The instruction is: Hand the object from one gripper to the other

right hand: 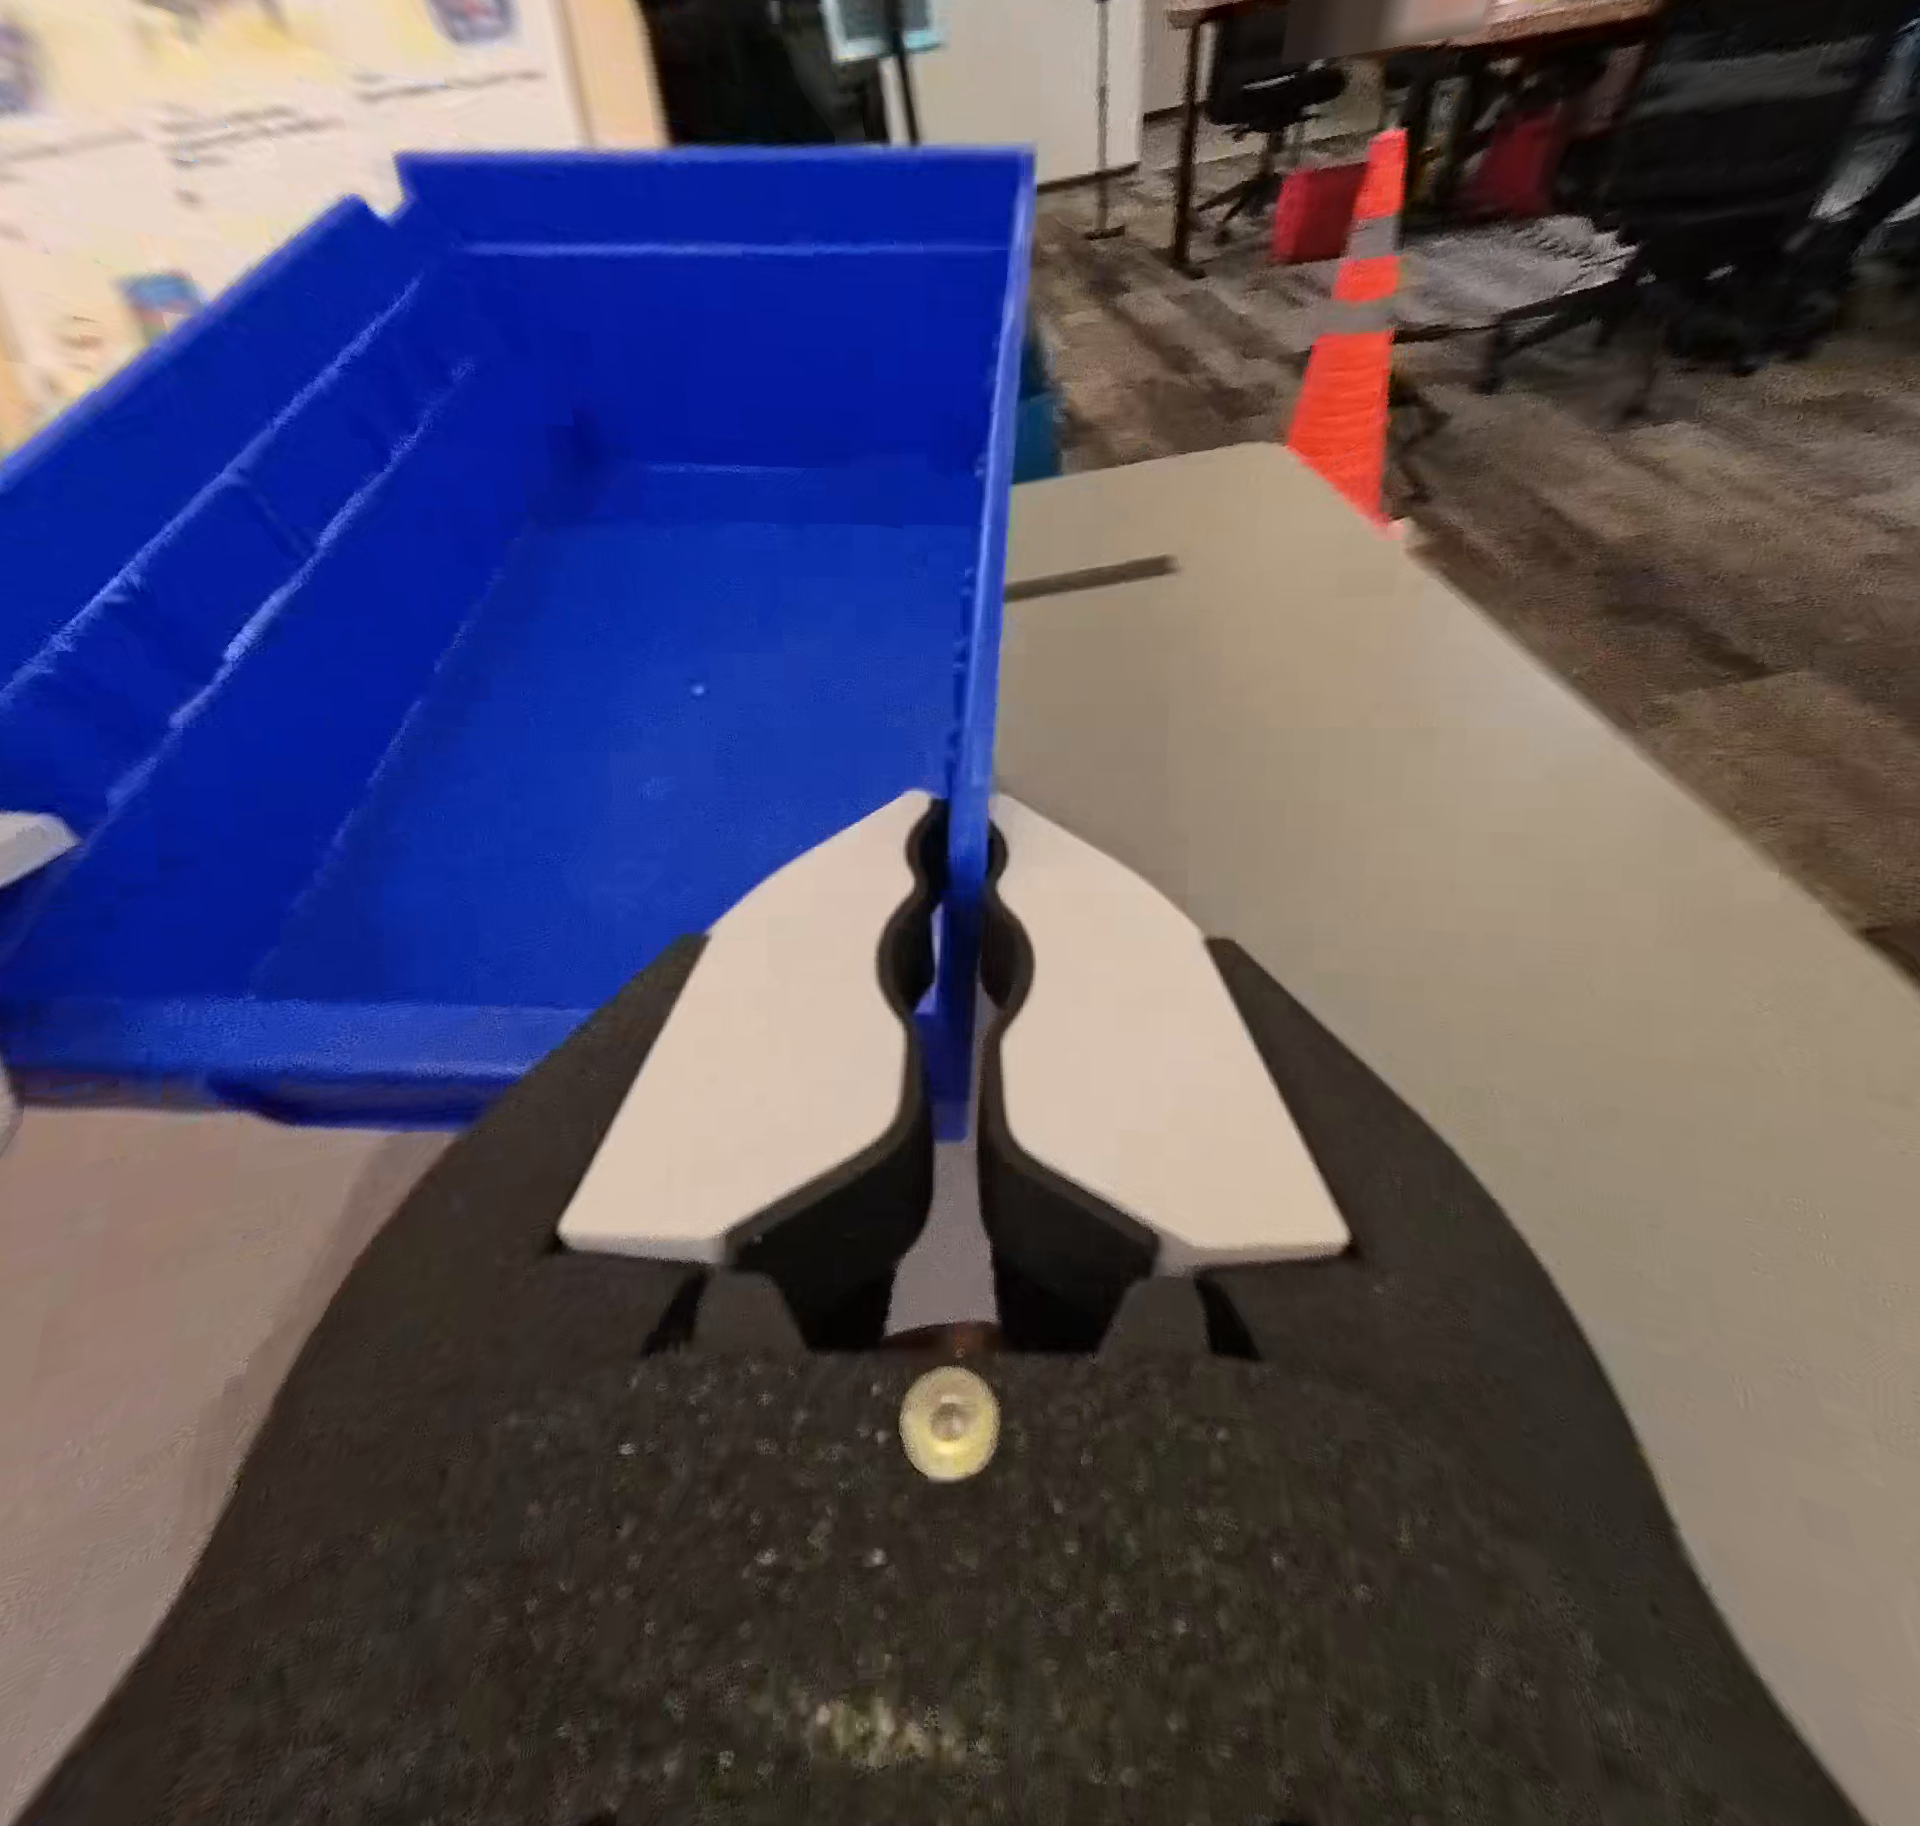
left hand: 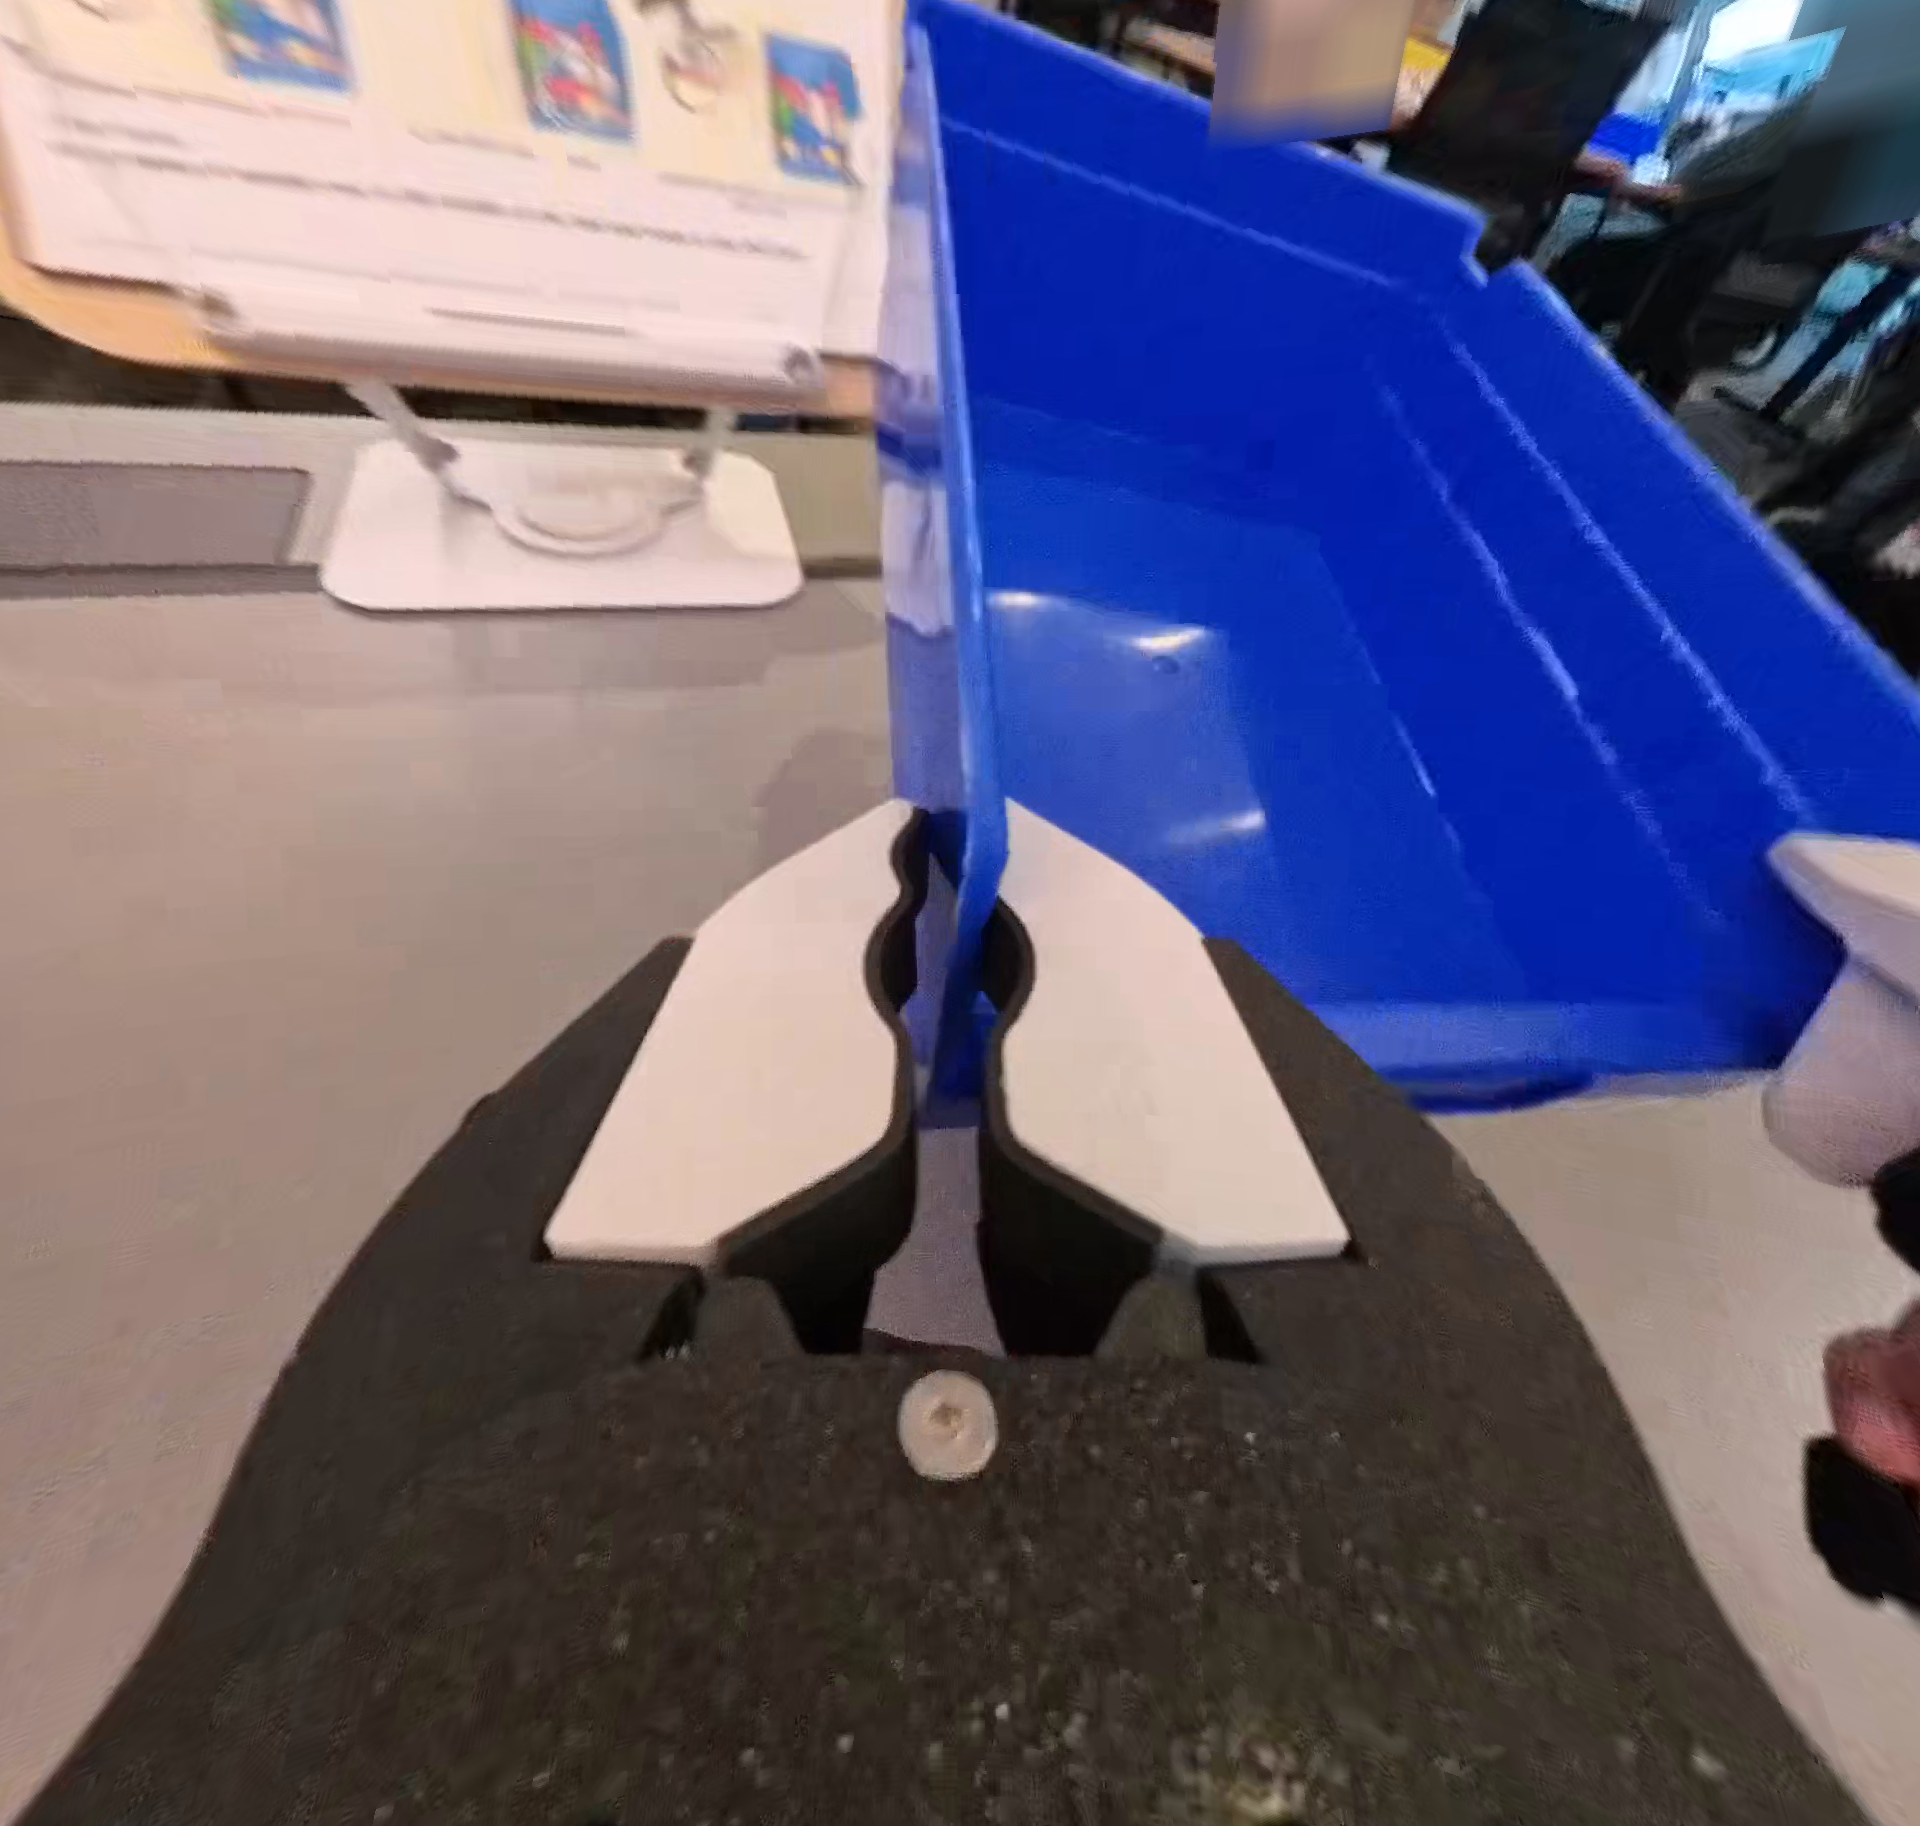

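While both side walls are pinched at once, the blue plastic storage bin (left hand: 1299, 696) is held clear above the grey table (left hand: 312, 893), tilted, with its open side turned toward both cameras. Nearest in the left wrist view, the left gripper (left hand: 951, 903) is closed narrowly on the rim of 1 long wall; in the right wrist view the right gripper (right hand: 961, 893) is clamped in the same way on the opposite wall, so the bin hangs between the 2. A pale fingertip of the other gripper is seen at the frame edge in each view. The bin is judged to be light, since it is empty, and stiff enough to be carried by a single wall, though a thin wall of this kind may flex and the glossy plastic may slip between smooth pads. The thickened top rim is judged the best place to be gripped, near the middle of a wall so that swinging is limited once 1 side is released. Farther off, a white stand (left hand: 561, 540) bearing a printed sheet (left hand: 436, 124) is seen on the table, and beyond the table edge an orange traffic cone (right hand: 1356, 322) stands on the carpet.
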Tool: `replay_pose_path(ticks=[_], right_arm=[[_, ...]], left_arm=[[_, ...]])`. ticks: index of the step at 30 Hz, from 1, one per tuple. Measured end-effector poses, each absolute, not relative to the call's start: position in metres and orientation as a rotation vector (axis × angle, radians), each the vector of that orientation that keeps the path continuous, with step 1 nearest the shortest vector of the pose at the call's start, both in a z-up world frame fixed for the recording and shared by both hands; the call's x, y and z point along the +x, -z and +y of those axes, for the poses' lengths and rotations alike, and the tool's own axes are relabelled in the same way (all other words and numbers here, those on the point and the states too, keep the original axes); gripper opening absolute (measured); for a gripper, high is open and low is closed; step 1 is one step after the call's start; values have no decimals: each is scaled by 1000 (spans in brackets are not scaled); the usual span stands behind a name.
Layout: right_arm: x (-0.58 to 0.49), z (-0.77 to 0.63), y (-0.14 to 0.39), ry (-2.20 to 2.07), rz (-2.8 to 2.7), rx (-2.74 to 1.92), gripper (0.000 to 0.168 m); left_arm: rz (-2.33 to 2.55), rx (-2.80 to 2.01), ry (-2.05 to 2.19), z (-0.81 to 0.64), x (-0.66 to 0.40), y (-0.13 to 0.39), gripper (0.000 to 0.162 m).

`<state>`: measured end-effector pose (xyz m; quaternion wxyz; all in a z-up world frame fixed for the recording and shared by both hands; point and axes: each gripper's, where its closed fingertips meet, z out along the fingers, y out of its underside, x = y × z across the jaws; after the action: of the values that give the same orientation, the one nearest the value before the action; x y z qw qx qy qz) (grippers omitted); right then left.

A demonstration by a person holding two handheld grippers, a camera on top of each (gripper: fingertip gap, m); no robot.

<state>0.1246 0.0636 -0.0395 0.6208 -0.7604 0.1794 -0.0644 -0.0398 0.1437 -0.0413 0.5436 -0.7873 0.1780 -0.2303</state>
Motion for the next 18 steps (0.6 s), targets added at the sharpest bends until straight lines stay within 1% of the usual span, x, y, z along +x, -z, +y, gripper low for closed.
replay_pose_path(ticks=[2,5,9,11,13,15,16,17,18], right_arm=[[172,56,47,205,408,-1747,3],[221,47,66,166,364,-1811,3],[266,28,99,145,390,-1874,3],[277,23,112,126,411,-1894,3],[286,24,125,84,427,-1900,4],[293,24,128,8,443,-1849,4],[296,24,128,-13,449,-1842,4],[299,24,127,-12,444,-1841,4],[301,23,127,-2,441,-1837,4]], left_arm=[[499,-1913,541,131,3,67,7],[611,-1976,510,113,50,97,8],[734,-2002,455,91,91,128,9],[743,-1988,437,86,100,134,11],[765,-2009,459,81,108,141,16],[798,-2003,529,73,115,141,20],[820,-2005,583,68,119,140,25],[848,-2010,631,61,122,140,34],[873,-2016,659,56,123,139,38]])
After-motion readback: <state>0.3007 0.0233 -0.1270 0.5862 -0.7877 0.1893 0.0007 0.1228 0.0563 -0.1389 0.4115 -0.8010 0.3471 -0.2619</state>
